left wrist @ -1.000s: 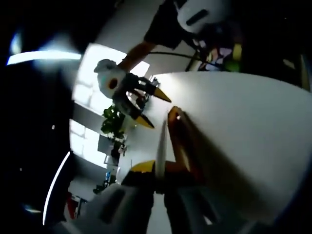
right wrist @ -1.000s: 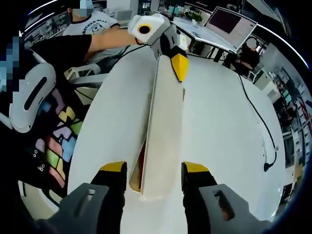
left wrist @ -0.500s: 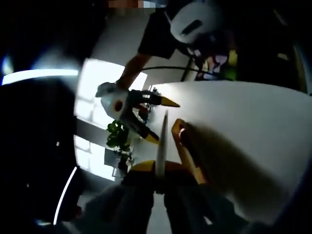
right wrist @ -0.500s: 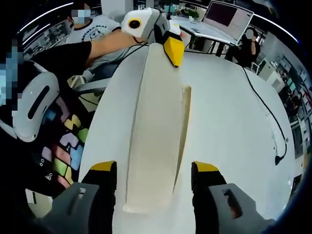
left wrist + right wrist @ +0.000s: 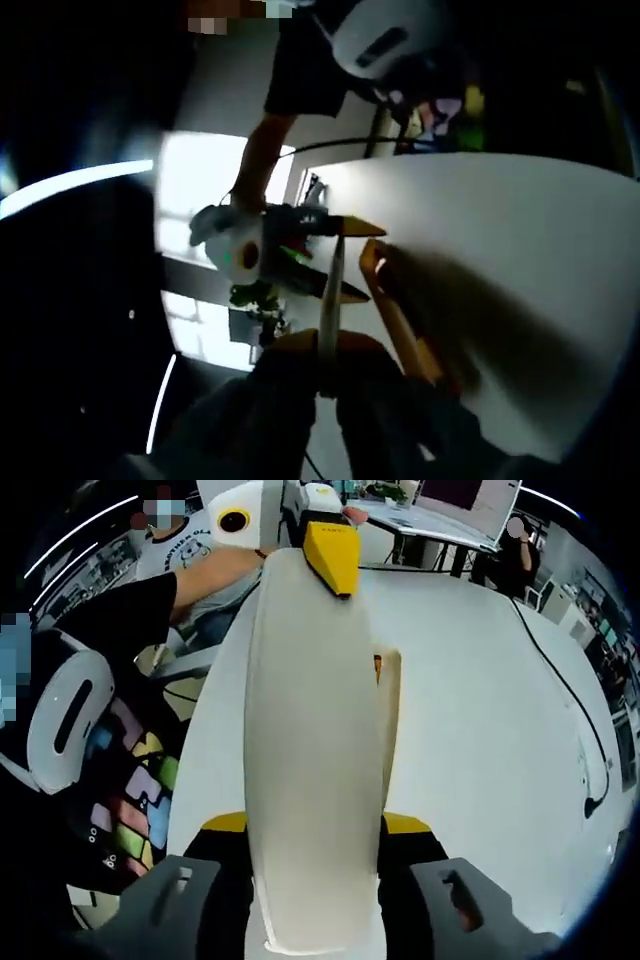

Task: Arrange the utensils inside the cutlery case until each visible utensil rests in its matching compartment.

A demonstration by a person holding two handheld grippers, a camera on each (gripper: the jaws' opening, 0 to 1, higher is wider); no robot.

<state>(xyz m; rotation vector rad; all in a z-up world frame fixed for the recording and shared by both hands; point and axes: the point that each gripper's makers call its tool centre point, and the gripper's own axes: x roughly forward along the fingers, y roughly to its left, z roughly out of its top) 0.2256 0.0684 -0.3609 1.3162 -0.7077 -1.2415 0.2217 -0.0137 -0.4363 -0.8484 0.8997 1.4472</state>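
Item: cutlery case lid [image 5: 315, 770], long, white, flat-faced. Position: lifted off the case base [image 5: 390, 720], a strip of which shows at the lid's side on the white table [image 5: 480, 730]; its long axis runs straight away from your right gripper [image 5: 313, 830] toward your left gripper [image 5: 330, 555]. Right gripper: jaws spread wide, one yellow tip at each long edge of the lid's near end; whether they press the edges cannot be told. Left gripper [image 5: 327, 345]: jaws closed on the lid's far end, seen edge-on as a thin pale blade [image 5: 330, 295] rising from between them. Base interior [image 5: 400, 320]: orange-brown; utensils are not distinguishable. Relation governing the next move, as a judgement: each gripper has one end, so the lid must travel sideways across its long axis, both ends together, to clear the compartments.
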